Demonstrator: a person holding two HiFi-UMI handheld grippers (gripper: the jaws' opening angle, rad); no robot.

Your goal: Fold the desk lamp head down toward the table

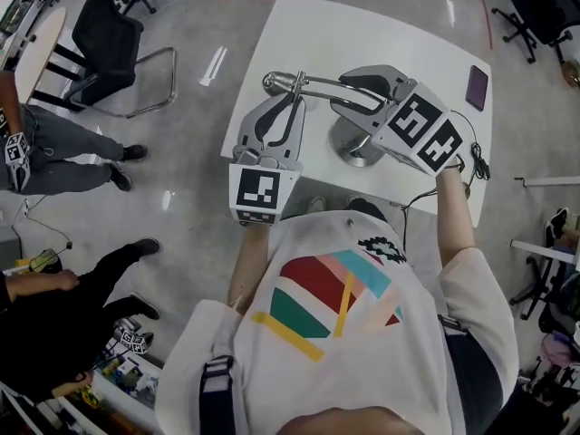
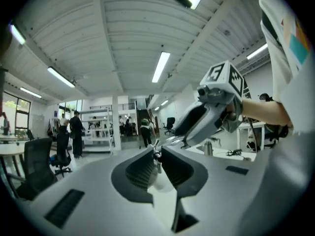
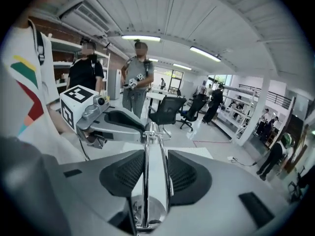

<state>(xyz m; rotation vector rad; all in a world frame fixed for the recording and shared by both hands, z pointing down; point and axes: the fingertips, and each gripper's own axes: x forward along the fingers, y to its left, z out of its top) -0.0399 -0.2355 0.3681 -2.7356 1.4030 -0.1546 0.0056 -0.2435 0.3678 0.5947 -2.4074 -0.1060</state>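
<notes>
A chrome desk lamp stands on the white table [image 1: 299,25], its round base [image 1: 355,149] near the front edge. Its thin twin-rod arm [image 1: 319,83] runs left from there and lies nearly level. My right gripper [image 1: 344,95] is shut on that arm; in the right gripper view the rods [image 3: 146,181] run between the pads down to the base [image 3: 147,214]. My left gripper [image 1: 292,96] is shut on the lamp head end [image 1: 274,82], and its own view shows a small chrome joint [image 2: 157,156] pinched between the narrow jaws. The lamp head itself is mostly hidden.
A dark purple phone-like slab [image 1: 477,87] lies at the table's far right corner. A black cable [image 1: 473,165] trails off the right edge. A black chair [image 1: 113,34] and two bystanders stand left of the table.
</notes>
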